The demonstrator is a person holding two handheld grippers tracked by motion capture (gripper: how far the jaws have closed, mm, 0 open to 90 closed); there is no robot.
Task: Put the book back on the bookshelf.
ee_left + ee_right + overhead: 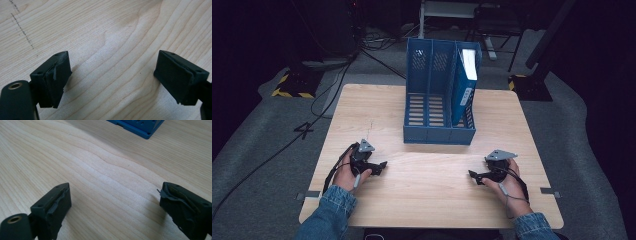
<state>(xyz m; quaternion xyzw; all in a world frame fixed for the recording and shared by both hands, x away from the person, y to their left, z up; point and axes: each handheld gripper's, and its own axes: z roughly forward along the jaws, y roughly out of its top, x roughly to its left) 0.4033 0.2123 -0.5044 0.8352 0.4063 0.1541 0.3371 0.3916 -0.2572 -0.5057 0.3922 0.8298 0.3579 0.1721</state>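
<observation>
While both hands rest on the wooden surface point(422, 185), the left tool point(379, 166) and right tool point(475, 175) gape wide, holding nothing. A blue book point(463, 87) stands in the right slot of the blue rack point(432, 132). It looks stiff and fairly light; pinch its top edge.

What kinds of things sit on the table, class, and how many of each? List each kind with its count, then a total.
File rack: 1
Binder, standing in the rack's right slot: 1
Grippers, left and right, both open: 2
Total: 4
</observation>
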